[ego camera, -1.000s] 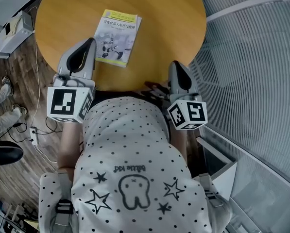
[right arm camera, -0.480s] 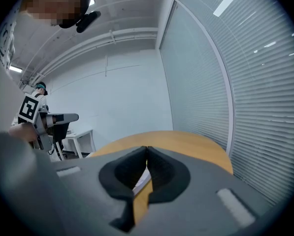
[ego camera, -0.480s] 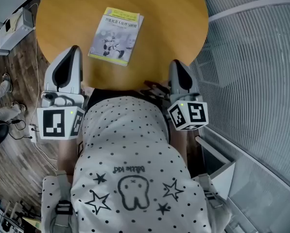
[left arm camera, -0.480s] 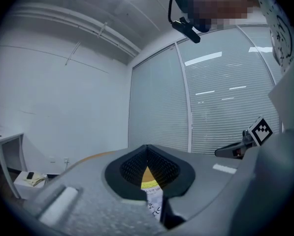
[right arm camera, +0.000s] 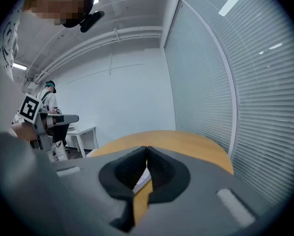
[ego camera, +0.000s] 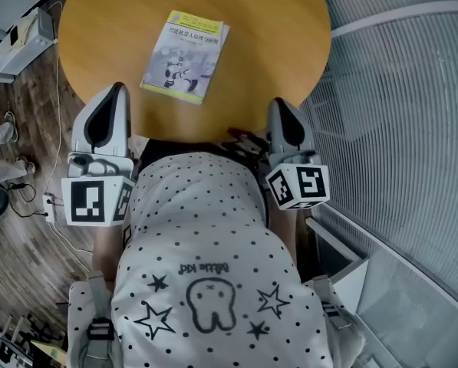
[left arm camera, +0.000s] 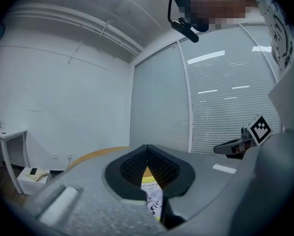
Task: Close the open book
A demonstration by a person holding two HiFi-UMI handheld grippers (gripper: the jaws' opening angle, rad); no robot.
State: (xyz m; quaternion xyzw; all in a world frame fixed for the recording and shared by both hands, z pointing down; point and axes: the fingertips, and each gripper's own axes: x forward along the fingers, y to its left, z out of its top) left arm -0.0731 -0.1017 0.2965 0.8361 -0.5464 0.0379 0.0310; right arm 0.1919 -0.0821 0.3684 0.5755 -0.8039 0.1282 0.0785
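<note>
Our left gripper (left arm camera: 147,150) has its jaws pressed together on nothing, and our right gripper (right arm camera: 147,150) is likewise closed and empty. Compared with a second ago, the left one now sits back from the book (ego camera: 185,56), off the near left rim of the round table (ego camera: 282,29) instead of just beside the cover. The right one hangs at the near edge as before. The book lies flat, cover up, well apart from both grippers, so we judge it closed and the task done. We see no container here.
</note>
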